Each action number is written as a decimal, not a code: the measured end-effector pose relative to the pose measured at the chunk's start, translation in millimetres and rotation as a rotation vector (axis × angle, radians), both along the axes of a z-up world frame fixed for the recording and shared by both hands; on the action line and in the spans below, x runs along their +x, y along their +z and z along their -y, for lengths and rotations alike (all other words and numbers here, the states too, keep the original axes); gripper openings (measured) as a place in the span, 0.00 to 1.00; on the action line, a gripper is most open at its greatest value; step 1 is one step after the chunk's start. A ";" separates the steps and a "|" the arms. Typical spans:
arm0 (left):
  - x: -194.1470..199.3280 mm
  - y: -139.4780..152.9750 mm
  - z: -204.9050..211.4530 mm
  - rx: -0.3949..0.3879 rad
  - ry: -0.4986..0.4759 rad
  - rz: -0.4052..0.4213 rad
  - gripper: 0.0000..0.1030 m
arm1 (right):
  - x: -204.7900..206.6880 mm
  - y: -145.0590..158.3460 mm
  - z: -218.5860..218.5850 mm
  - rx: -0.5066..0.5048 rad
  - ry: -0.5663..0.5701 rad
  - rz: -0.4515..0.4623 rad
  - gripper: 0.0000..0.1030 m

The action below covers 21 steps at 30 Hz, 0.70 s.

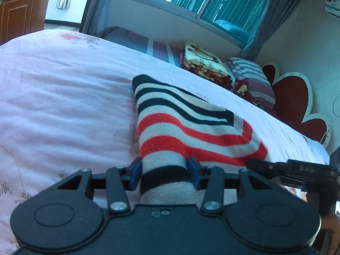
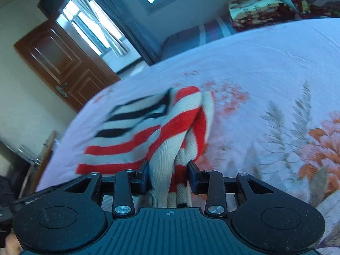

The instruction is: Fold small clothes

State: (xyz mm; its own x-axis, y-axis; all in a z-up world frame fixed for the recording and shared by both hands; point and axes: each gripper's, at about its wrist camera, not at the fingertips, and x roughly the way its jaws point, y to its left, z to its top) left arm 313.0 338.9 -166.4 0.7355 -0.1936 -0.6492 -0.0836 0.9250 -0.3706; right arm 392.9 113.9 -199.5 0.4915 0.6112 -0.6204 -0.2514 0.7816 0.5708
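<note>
Gripping a striped knit garment [image 1: 187,125] from both ends here, over a bed with a pink floral sheet [image 1: 63,89]. The left gripper [image 1: 164,170] has its blue pads clamped on a rolled bit of the knit, right at a dark band, and the rest of the piece fans out ahead over the sheet in navy, white and red stripes. The right gripper [image 2: 169,175] is pinching a bunched-up fold of the same garment, cream and red fabric squeezed between its fingers. In the left wrist view the right gripper pokes in from the right edge, just beside the cloth. Further back sit a folded patterned blanket [image 1: 201,61] and a striped pillow [image 1: 250,74] by a red flower-shaped headboard [image 1: 297,102]. A brown wooden door [image 2: 63,63] stands off to the side.
</note>
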 end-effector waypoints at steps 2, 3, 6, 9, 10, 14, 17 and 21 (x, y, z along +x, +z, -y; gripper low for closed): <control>-2.3 1.7 -1.7 0.013 0.004 0.001 0.45 | 0.8 -6.1 8.3 0.014 -0.033 -0.028 0.47; -2.2 3.7 0.1 0.024 0.009 0.000 0.45 | 1.5 -5.7 10.7 0.004 -0.052 -0.027 0.49; -5.8 14.7 2.1 0.046 0.021 0.010 0.43 | -2.2 9.1 9.6 -0.035 -0.059 0.005 0.49; -11.0 28.8 -2.2 0.041 0.042 0.072 0.43 | -5.0 34.2 6.0 -0.075 -0.077 0.090 0.49; -9.7 33.2 -1.2 0.050 0.041 0.089 0.43 | -4.4 42.4 4.6 -0.075 -0.084 0.115 0.48; 8.8 29.0 8.8 0.083 -0.007 0.059 0.43 | 1.8 57.1 -18.5 -0.087 -0.041 0.171 0.48; 15.4 18.9 17.0 0.144 -0.005 0.041 0.43 | 8.3 40.1 -41.8 -0.143 0.001 0.151 0.48; 20.0 13.4 19.0 0.156 -0.014 0.032 0.43 | 25.1 1.9 -47.0 -0.217 -0.016 0.085 0.42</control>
State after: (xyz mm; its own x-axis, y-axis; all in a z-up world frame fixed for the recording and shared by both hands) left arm 332.9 319.9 -153.0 0.7544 -0.1027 -0.6483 -0.0603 0.9727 -0.2242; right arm 418.0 160.9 -197.6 0.5564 0.4596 -0.6923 -0.2777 0.8880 0.3664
